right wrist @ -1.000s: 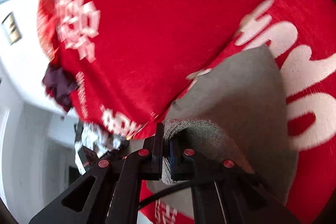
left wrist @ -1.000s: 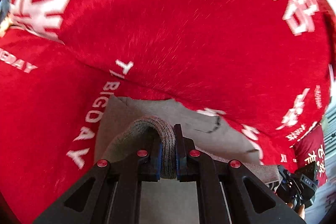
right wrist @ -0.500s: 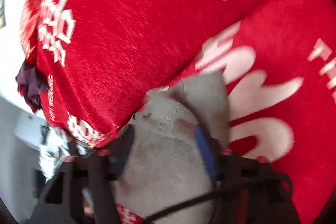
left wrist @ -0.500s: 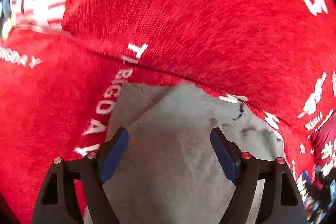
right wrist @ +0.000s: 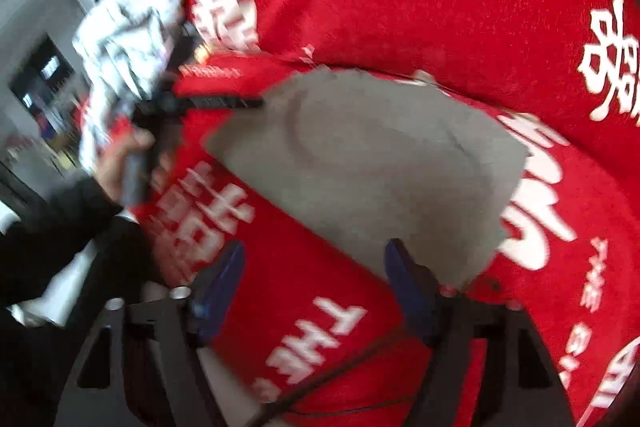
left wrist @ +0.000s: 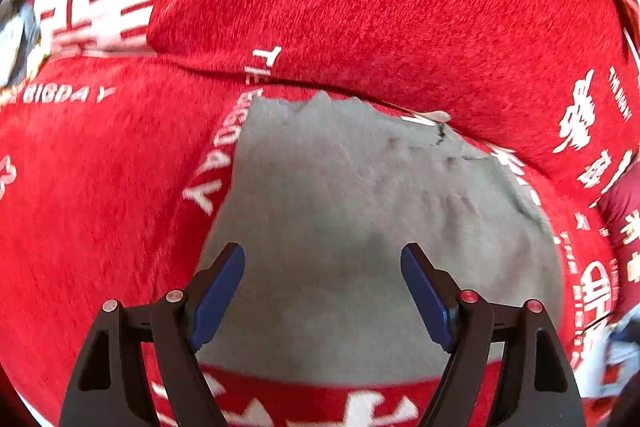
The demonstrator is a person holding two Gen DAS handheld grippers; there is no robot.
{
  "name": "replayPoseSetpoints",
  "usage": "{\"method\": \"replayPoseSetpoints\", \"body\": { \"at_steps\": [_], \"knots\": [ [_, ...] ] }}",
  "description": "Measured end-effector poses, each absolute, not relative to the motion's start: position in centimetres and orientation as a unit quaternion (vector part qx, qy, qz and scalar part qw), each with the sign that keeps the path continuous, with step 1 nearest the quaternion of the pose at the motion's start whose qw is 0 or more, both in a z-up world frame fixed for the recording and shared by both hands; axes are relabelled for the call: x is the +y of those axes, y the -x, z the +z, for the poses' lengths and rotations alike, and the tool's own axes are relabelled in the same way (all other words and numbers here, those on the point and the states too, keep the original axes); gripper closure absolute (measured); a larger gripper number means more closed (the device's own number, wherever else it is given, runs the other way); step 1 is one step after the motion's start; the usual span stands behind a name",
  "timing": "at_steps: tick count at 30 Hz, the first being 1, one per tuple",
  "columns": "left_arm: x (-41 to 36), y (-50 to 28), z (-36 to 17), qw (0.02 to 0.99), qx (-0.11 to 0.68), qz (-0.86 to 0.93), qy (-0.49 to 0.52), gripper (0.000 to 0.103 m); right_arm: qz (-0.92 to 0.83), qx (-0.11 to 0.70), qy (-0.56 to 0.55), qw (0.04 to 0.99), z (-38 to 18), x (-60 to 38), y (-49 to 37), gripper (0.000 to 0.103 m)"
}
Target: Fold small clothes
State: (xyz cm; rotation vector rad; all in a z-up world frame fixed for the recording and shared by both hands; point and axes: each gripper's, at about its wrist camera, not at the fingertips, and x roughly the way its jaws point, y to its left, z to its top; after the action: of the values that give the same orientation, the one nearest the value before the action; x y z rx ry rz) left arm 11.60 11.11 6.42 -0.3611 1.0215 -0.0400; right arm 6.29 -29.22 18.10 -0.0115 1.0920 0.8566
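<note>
Flat grey cloth on red cover

Each tool is black, with two angled arms ending in blue pads and silver-and-red screw heads at the joints: the left tool and the right tool. A thin black cable crosses the right tool's base. The left hand shows bare skin above a black sleeve.
</note>
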Motion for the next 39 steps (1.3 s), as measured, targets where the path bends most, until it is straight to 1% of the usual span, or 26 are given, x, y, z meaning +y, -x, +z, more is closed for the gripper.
{"method": "replayPoseSetpoints", "body": {
  "at_steps": [2,3,4,7,9,10,12,14,15,17,19,21,23,24,28,30,31,33,34,35,36,38,39],
  "knots": [
    [11.0,-10.3,7.0,0.855,0.483,-0.028,0.186,0.022,0.433,0.562,-0.082,0.7,17.3,-29.6,-6.4,0.02],
    [10.8,-9.7,7.3,0.857,0.479,-0.032,0.187,0.022,0.444,0.583,-0.107,0.672,16.8,-29.9,-6.1,0.02],
    [10.6,-8.9,7.7,0.86,0.475,-0.036,0.186,0.022,0.453,0.599,-0.108,0.651,16.4,-30.0,-5.4,0.02],
    [10.0,-7.3,8.2,0.862,0.473,-0.042,0.178,0.022,0.449,0.628,-0.051,0.633,15.8,-30.5,-2.3,0.02],
    [10.0,-6.5,8.2,0.86,0.475,-0.042,0.179,0.022,0.427,0.667,-0.015,0.611,14.5,-31.1,-0.4,0.02],
    [10.1,-6.1,8.2,0.86,0.476,-0.042,0.181,0.022,0.387,0.697,0.034,0.603,13.1,-31.8,0.8,0.02],
    [10.4,-5.5,8.4,0.861,0.471,-0.042,0.187,0.022,0.306,0.724,0.122,0.606,11.2,-33.5,2.1,0.02],
    [10.8,-4.9,8.8,0.863,0.467,-0.039,0.188,0.022,0.194,0.73,0.229,0.614,9.8,-36.3,2.8,0.02],
    [11.0,-4.7,8.9,0.864,0.465,-0.037,0.191,0.022,0.15,0.723,0.263,0.621,9.8,-37.5,2.7,0.02],
    [11.4,-4.5,9.2,0.864,0.463,-0.035,0.197,0.022,0.074,0.708,0.291,0.639,10.8,-40.5,1.9,0.02],
    [11.7,-4.3,9.7,0.865,0.459,-0.033,0.199,0.022,0.023,0.687,0.28,0.671,12.9,-42.8,1.0,0.02],
    [11.9,-4.0,10.4,0.87,0.451,-0.032,0.198,0.022,-0.016,0.651,0.226,0.724,16.5,-45.1,-0.1,0.02],
    [12.1,-3.9,10.9,0.873,0.446,-0.029,0.198,0.022,-0.054,0.589,0.164,0.789,20.5,-47.1,-0.9,0.02],
    [12.2,-3.9,11.1,0.873,0.445,-0.028,0.199,0.022,-0.067,0.576,0.145,0.801,21.6,-47.4,-1.4,0.02],
    [12.5,-3.7,12.0,0.875,0.435,-0.028,0.212,0.022,-0.09,0.498,0.087,0.858,24.8,-48.1,-3.0,0.02],
    [12.2,-3.6,12.5,0.876,0.431,-0.033,0.214,0.022,-0.063,0.501,0.073,0.86,25.1,-47.7,-3.9,0.02],
    [11.8,-3.5,12.8,0.879,0.426,-0.039,0.211,0.022,-0.052,0.481,0.062,0.873,25.5,-47.4,-3.6,0.02],
    [10.9,-3.7,13.2,0.885,0.418,-0.041,0.199,0.022,-0.017,0.405,0.043,0.913,26.9,-46.2,-3.4,0.019],
    [10.6,-4.0,13.2,0.886,0.419,-0.039,0.195,0.022,0.004,0.352,0.045,0.935,27.4,-45.4,-3.0,0.019],
    [10.4,-4.3,13.1,0.884,0.423,-0.035,0.195,0.022,0.015,0.281,0.065,0.957,28.1,-43.9,-2.7,0.019],
    [10.3,-4.9,13.0,0.882,0.428,-0.03,0.197,0.022,0.011,0.236,0.085,0.968,28.4,-42.7,-2.7,0.019],
    [10.5,-5.6,12.9,0.879,0.431,-0.018,0.201,0.022,0.025,0.175,0.089,0.98,28.8,-40.4,-3.5,0.018],
    [10.9,-6.0,13.1,0.879,0.432,-0.011,0.204,0.022,0.052,0.153,0.052,0.985,29.2,-39.9,-4.5,0.018]
  ]
}}
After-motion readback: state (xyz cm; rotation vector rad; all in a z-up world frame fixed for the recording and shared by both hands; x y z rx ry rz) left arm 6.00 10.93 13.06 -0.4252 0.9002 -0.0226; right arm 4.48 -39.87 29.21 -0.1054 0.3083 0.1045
